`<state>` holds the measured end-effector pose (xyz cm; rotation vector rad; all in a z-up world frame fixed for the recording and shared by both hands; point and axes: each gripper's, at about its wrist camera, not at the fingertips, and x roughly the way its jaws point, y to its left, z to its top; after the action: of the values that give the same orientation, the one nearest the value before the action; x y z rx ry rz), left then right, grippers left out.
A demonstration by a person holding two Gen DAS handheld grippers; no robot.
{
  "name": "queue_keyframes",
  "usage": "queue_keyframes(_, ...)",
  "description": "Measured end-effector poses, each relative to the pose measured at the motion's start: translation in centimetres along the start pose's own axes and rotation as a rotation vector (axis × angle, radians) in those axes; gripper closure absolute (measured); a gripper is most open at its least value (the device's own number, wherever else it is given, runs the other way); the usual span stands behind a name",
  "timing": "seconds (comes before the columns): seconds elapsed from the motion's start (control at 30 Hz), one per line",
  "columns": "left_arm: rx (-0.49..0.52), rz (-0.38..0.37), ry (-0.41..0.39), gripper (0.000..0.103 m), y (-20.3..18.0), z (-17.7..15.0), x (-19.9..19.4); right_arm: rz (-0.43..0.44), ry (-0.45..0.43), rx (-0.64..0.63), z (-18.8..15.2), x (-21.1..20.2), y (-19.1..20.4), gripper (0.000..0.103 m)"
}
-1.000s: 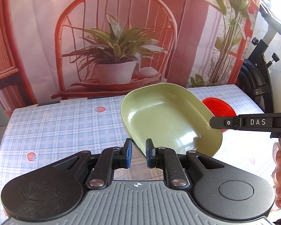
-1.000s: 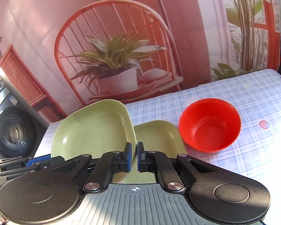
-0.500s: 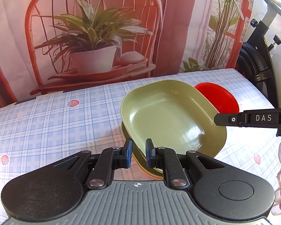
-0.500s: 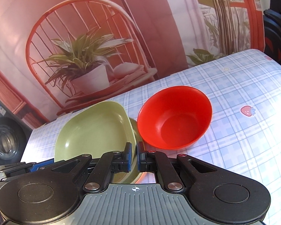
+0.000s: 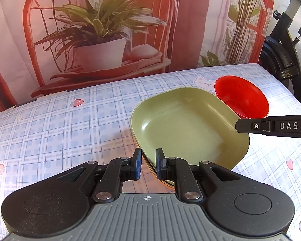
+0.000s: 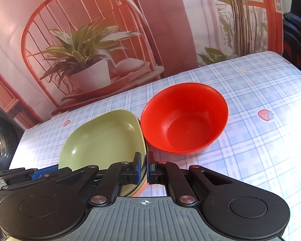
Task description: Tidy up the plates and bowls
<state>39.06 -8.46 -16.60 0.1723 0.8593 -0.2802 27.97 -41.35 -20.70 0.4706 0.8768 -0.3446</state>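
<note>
A green plate (image 5: pixel 186 124) lies stacked on a second green plate, whose edge (image 5: pixel 160 177) shows under its near rim. My left gripper (image 5: pixel 147 166) is shut on the top plate's near rim. A red bowl (image 5: pixel 242 102) stands just behind the plates to the right. In the right wrist view the green plate (image 6: pixel 104 138) sits left of the red bowl (image 6: pixel 184 118), touching it. My right gripper (image 6: pixel 144 168) is shut on the green plate's right rim. The right gripper's finger (image 5: pixel 271 125) reaches in over the plate.
The table carries a blue plaid cloth (image 5: pixel 60 124) with strawberry prints. A printed backdrop (image 5: pixel 102 30) of a chair and plant hangs behind it. Black exercise equipment (image 5: pixel 281 46) stands at the table's right end.
The held green plate came down from a tilted, raised pose onto the second green plate. The right gripper moved in close beside the red bowl.
</note>
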Motion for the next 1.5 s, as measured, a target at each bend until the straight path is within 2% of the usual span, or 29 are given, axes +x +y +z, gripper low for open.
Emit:
queue_keyframes(0.13, 0.03, 0.013, -0.005, 0.088, -0.3, -0.2, 0.4, -0.002, 0.003, -0.017, 0.0, -0.1, 0.2, 0.097)
queue_keyframes(0.27, -0.006, -0.02, 0.015, 0.087, 0.4, 0.0, 0.4, 0.001, -0.01, -0.032, 0.1, -0.7, 0.0, 0.089)
queue_keyframes(0.37, -0.006, -0.02, 0.013, 0.084, 0.8, 0.3, 0.0, 0.006, -0.036, -0.038, 0.4, -1.5, -0.4, 0.088)
queue_keyframes(0.5, -0.022, -0.02, -0.053, 0.07, 1.2, 1.5, -1.5, -0.014, -0.084, -0.051, 1.0, -2.7, -1.4, 0.088)
queue_keyframes(0.63, -0.046, -0.072, -0.106, 0.07, 0.8, 3.2, -2.7, -0.056, -0.137, -0.081, 1.6, -3.5, -2.6, 0.087)
queue_keyframes(0.83, -0.031, -0.129, -0.133, 0.068, -1.4, 5.2, -2.0, -0.135, -0.157, 0.003, 2.6, -2.5, -6.0, 0.084)
queue_keyframes(1.03, -0.007, -0.169, -0.113, 0.068, -3.6, 6.0, 0.1, -0.148, -0.123, 0.052, 2.1, -0.4, -7.9, 0.084)
queue_keyframes(1.13, 0.012, -0.187, -0.102, 0.068, -4.6, 6.3, 1.2, -0.138, -0.121, 0.068, 1.8, 0.2, -8.3, 0.086)
queue_keyframes(1.2, 0.025, -0.196, -0.098, 0.068, -5.2, 6.4, 1.8, -0.126, -0.125, 0.082, 1.7, 0.4, -8.6, 0.094)
queue_keyframes(1.27, 0.032, -0.204, -0.095, 0.068, -5.7, 6.4, 2.3, -0.122, -0.131, 0.096, 1.6, 0.5, -8.9, 0.097)
queue_keyframes(1.5, 0.057, -0.235, -0.081, 0.068, -7.4, 6.3, 3.7, -0.104, -0.143, 0.109, 1.4, 0.4, -9.3, 0.097)
